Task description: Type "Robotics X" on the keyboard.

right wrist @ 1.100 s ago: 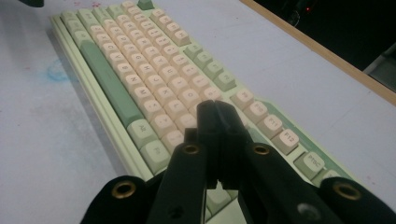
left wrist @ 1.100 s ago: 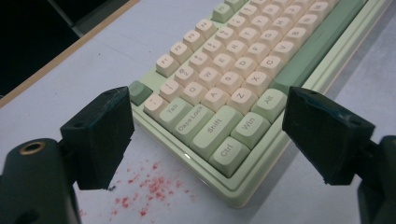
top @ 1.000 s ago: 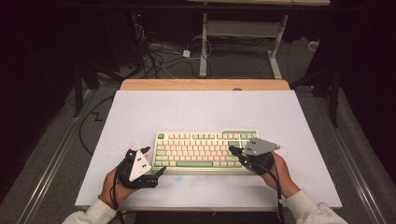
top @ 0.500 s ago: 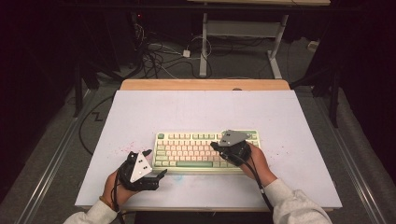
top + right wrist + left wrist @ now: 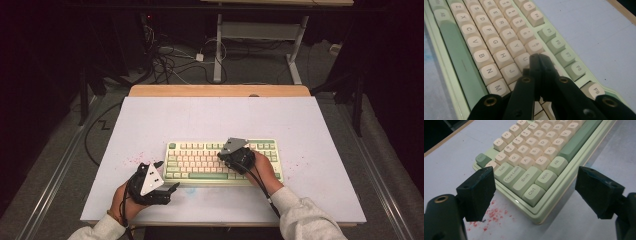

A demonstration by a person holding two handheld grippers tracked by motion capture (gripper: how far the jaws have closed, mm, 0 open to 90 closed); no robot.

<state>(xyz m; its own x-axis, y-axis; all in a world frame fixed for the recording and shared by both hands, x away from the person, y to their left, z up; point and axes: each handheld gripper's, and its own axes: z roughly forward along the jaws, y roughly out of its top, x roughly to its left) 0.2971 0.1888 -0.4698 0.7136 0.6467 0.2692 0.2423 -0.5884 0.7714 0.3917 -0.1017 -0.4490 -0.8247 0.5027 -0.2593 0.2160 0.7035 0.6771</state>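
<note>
Keyboard flat on white table, nr front edge. Right gripper pressed together, nothing between, tips over keys nr U. Left gripper spread wide, off keyboard's Ctrl corner, above red specks.

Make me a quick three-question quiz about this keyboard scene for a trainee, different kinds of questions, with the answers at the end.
1. True or false: the left gripper has its jaws shut.
2. Which part of the keyboard are the right gripper's closed tips over? A) Esc corner B) around U and J C) the space bar
3. What marks the table near the keyboard's Ctrl corner?

Key: 1 false, the jaws stand wide apart. 2 B. 3 red specks.
</note>
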